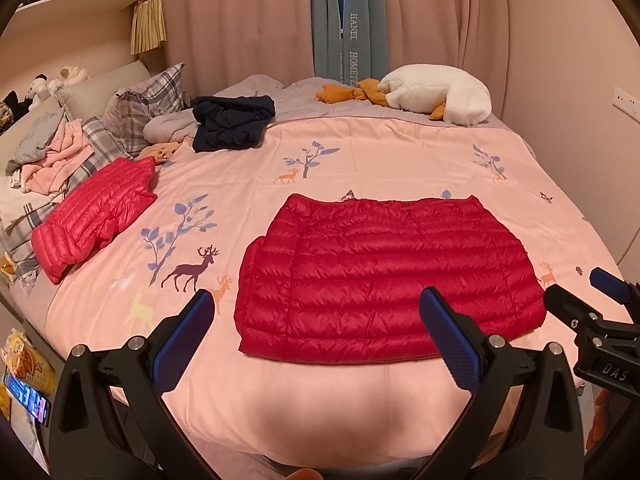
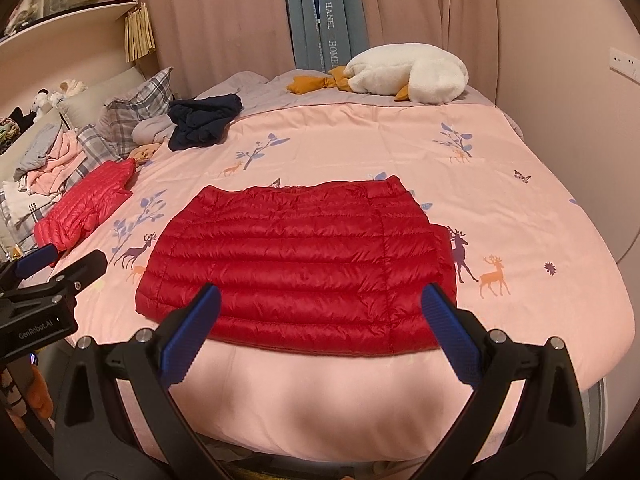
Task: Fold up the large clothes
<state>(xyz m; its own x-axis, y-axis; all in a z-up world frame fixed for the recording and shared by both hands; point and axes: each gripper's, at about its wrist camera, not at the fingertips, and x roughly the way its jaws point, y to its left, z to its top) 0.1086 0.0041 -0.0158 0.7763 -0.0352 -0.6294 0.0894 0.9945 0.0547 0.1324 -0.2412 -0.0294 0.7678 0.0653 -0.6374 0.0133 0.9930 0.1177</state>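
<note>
While your left tongs (image 1: 316, 320) and right tongs (image 2: 320, 316) hang apart, empty, the jacket (image 2: 300, 264) lies folded near the bed's (image 2: 540, 208) front edge.

I see a bed (image 1: 352, 412) under a pink deer-print cover. Red quilted jacket (image 1: 384, 276) lies flat near the front edge, folded. A second, lighter red jacket (image 1: 96, 220) sits toward the left edge. Dark navy garment (image 1: 232, 122) is bunched near the far left corner by plaid pillows (image 1: 140, 108). White plush goose (image 1: 436, 94) lies along the far edge.
</note>
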